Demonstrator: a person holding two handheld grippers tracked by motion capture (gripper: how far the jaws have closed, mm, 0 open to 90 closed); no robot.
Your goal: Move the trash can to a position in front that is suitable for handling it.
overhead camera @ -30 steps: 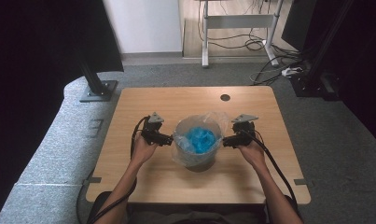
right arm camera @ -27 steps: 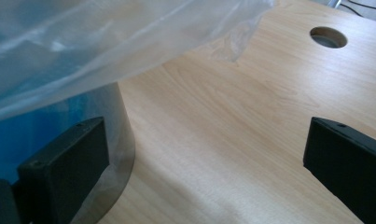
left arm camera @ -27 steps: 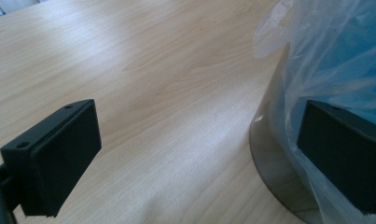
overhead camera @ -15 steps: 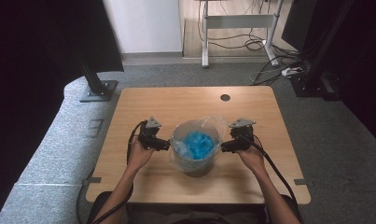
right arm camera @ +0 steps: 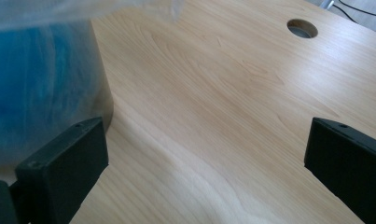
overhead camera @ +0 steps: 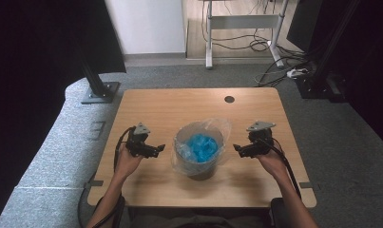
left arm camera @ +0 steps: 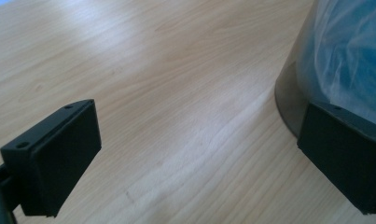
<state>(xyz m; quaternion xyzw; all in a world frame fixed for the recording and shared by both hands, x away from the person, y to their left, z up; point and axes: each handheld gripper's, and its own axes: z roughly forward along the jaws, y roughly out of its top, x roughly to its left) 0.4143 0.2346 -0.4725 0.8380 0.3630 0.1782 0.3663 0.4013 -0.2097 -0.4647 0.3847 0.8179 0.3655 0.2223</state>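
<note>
So we've got a small bin (overhead camera: 200,156) sitting mid-bench (overhead camera: 189,102), lined with a clear plastic bag (overhead camera: 216,127) whose rim flops loosely over the edge, and some blue crumpled stuff (overhead camera: 201,147) inside it. The left tongs (overhead camera: 157,148) sit just beside the bin on one side, the right tongs (overhead camera: 237,149) just beside it on the other, both pointing inward at it.

Looks to us like the job in hand is grabbing the bag's rim from both sides. Our take on doing it well: go for the loose film up at the lip rather than the bin wall, take a decent fold of plastic so it doesn't slip, and bring both sides in evenly so the bin doesn't tip or skate across the wood. The far-right side has the most slack bag sticking up, so that's the easy bite.

State of the tongs: both wide open, nothing held. In the left gripper view the bin wall (left arm camera: 288,88) sits right by one jaw, though we can't tell if it's actually touching. Same in the right gripper view, where the bag-covered bin (right arm camera: 41,79) sits close behind one jaw and bare bench lies between the jaws.
</note>
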